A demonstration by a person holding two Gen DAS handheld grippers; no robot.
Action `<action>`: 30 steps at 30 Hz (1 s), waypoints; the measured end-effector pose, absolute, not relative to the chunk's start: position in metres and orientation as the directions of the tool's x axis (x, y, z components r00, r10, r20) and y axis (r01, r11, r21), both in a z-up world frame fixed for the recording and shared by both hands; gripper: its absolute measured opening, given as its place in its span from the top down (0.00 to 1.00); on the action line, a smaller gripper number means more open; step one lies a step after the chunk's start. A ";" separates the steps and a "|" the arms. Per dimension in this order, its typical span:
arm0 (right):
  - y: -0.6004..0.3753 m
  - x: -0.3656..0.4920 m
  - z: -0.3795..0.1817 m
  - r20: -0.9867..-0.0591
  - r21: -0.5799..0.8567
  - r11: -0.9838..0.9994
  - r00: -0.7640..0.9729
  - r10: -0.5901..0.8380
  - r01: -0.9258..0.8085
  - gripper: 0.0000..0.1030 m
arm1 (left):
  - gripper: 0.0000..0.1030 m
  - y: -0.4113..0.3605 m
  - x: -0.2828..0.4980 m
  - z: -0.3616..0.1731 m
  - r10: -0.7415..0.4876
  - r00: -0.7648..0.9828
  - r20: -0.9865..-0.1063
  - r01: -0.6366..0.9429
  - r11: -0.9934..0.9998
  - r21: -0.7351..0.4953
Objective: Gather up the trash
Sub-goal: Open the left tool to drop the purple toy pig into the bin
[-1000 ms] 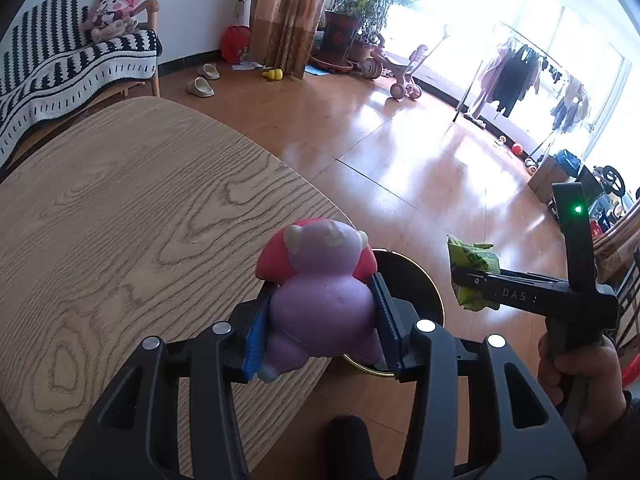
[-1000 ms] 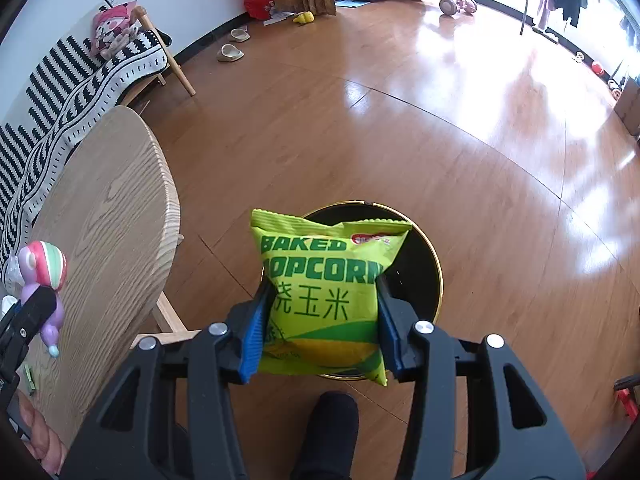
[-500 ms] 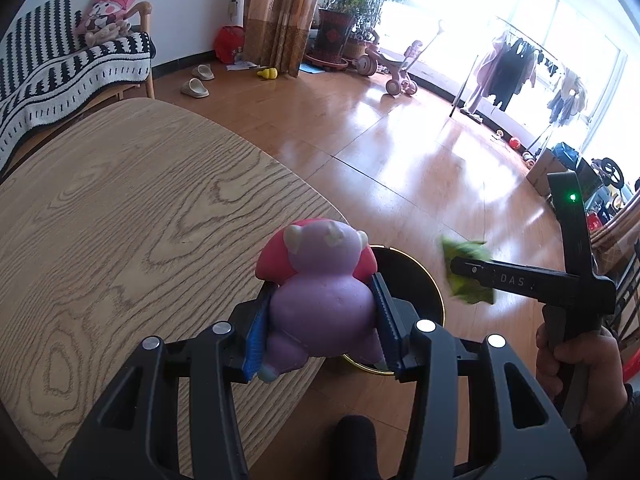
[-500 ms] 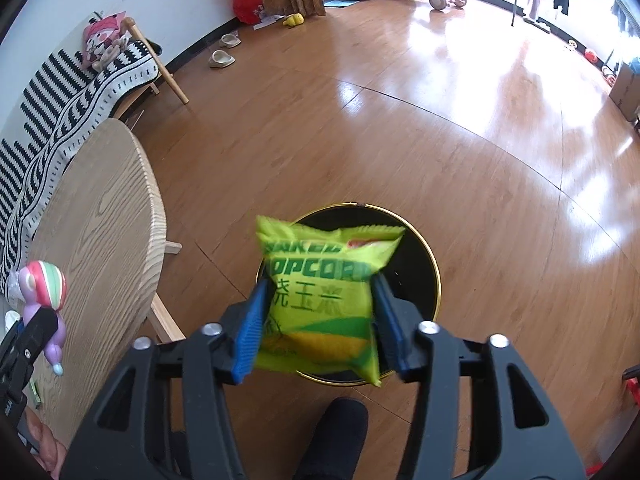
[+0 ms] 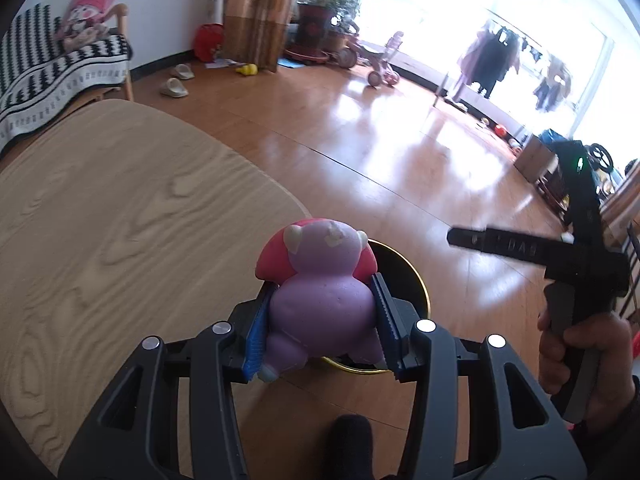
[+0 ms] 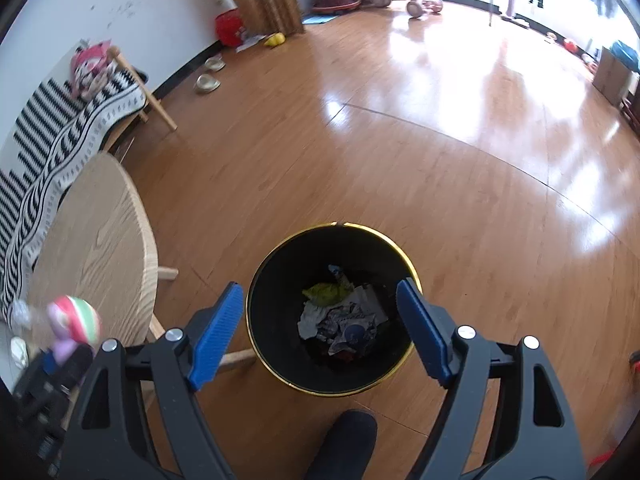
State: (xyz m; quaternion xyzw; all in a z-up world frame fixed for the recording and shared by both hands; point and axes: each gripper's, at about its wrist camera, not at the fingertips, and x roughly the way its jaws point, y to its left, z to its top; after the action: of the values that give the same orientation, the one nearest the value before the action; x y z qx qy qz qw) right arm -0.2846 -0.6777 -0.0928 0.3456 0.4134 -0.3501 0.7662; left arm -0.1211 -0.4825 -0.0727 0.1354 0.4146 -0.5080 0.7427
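the right gripper (image 6: pixel 320 328) hangs over the black bin (image 6: pixel 256 320), jaws just spread wide and empty, so the green popcorn bag (image 6: pixel 326 293) lies inside, apparently on crumpled paper. the left gripper (image 5: pixel 322 322) clamps a purple toy (image 5: pixel 320 296) near the table (image 5: pixel 120 220) edge, waiting its turn. only the right view shows the bin's contents.

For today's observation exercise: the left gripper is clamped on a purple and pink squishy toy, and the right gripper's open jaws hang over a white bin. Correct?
Not quite. In the right wrist view the bin is black with a gold rim, not white. The rest holds.
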 end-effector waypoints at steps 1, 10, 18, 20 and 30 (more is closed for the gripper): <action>-0.680 -0.290 -0.091 -0.873 0.243 0.501 0.412 -0.261 0.831 0.25 | 0.55 -0.487 -0.125 -0.075 -0.641 0.129 -0.756 0.872 0.437 -0.222; -0.694 -0.319 -0.087 -0.860 0.252 0.424 0.402 -0.314 0.870 0.24 | 0.55 -0.539 -0.159 -0.110 -0.621 0.032 -0.784 0.899 0.361 -0.250; -0.699 -0.330 -0.085 -0.853 0.258 0.401 0.402 -0.332 0.879 0.23 | 0.44 -0.556 -0.164 -0.117 -0.639 -0.005 -0.769 0.898 0.336 -0.285; -0.699 -0.329 -0.084 -0.853 0.256 0.404 0.402 -0.334 0.878 0.23 | 0.38 -0.556 -0.163 -0.117 -0.646 -0.002 -0.763 0.896 0.338 -0.288; -0.683 -0.305 -0.070 -0.847 0.259 0.462 0.429 -0.313 0.848 0.20 | 0.22 -0.530 -0.148 -0.095 -0.668 0.029 -0.744 0.876 0.375 -0.302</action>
State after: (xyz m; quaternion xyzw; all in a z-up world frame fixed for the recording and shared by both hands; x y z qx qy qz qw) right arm -0.3046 -0.6832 -0.0696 0.3549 0.3769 -0.3785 0.7673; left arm -0.1480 -0.5296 -0.0953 0.1203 0.4331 -0.5457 0.7072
